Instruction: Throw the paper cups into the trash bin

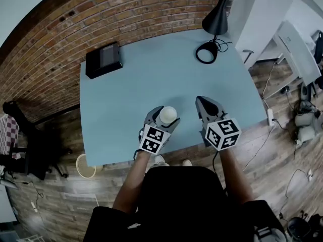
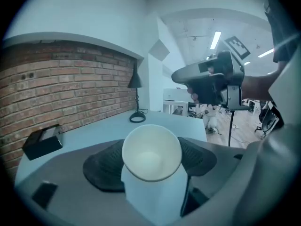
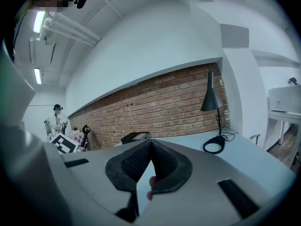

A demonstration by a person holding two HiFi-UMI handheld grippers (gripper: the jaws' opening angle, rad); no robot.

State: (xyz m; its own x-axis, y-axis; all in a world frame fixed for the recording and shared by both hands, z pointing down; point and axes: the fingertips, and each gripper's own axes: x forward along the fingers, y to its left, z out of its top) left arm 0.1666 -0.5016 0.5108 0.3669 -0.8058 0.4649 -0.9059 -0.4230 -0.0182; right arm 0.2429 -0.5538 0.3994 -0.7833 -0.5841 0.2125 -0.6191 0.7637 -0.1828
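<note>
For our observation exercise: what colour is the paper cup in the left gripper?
The paper cup is white; the left gripper view shows it best.

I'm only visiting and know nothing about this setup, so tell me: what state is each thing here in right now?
paper cup, empty, clamped between two jaws.
left gripper, shut on the paper cup.
right gripper, shut, holding nothing.
desk lamp, upright on the table, appears unlit.
black box, lying flat on the table.
trash bin, on the floor, open on top.
</note>
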